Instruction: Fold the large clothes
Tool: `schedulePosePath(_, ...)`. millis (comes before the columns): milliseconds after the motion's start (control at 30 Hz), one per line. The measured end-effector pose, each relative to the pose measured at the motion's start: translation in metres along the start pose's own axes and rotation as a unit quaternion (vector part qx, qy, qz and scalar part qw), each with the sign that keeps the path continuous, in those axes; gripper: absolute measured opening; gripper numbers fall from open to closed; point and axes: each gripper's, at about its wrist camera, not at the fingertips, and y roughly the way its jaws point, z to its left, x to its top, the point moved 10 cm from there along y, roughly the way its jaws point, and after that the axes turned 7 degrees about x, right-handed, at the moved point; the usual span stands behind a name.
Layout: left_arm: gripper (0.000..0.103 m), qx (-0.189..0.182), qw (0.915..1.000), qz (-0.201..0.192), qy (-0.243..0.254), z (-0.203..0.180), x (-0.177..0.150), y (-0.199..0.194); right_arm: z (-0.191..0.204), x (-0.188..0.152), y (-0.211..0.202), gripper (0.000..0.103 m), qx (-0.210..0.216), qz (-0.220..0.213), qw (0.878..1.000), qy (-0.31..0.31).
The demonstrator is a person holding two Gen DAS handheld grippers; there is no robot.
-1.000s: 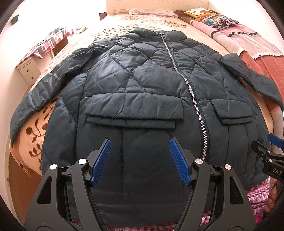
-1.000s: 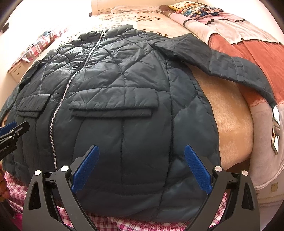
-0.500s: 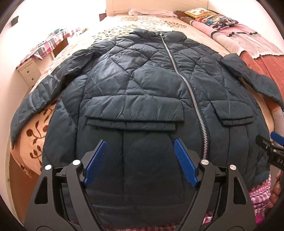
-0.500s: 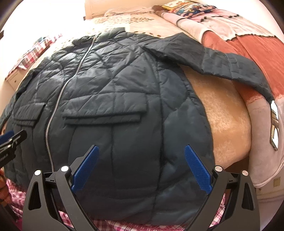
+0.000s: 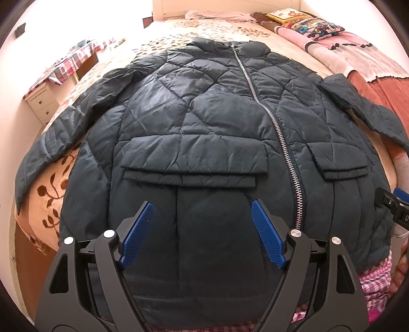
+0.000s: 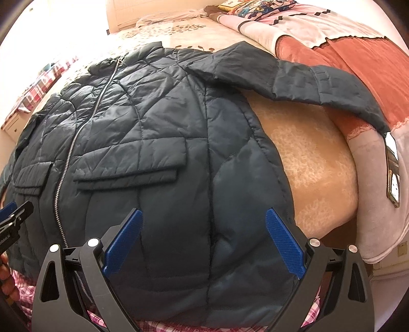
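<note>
Lying flat on a bed with leaf-pattern sheet, dark quilted jacket, zipped, left gripper wide open, right gripper wide open, white nightstand by wall

The jacket lies flat on the bed — collar at 12 o'clock, hem at 6, pillows at 1 o'clock.

The dark teal quilted padded jacket with a silver metal zip lies on a cream bedsheet printed with brown leaves, beside a pink-and-rust blanket.
</note>
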Motion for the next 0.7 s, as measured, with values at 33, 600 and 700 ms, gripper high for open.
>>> schedulePosePath(33, 0.079, 0.000, 1.0000, 0.000, 0.000, 0.000, 0.000, 0.000, -0.001, 0.000, 0.000, 0.094, 0.000, 0.000, 1.000, 0.001)
schedulePosePath(600, 0.079, -0.012, 0.9998, 0.000, 0.013, -0.007, 0.020, -0.003, -0.041, 0.018, 0.003, 0.094, -0.020, -0.012, 0.999, 0.040)
schedulePosePath(700, 0.079, -0.016, 0.9998, -0.002, 0.011, -0.007, 0.028, -0.005, -0.071, 0.034, -0.002, 0.094, -0.032, -0.031, 0.996, 0.074)
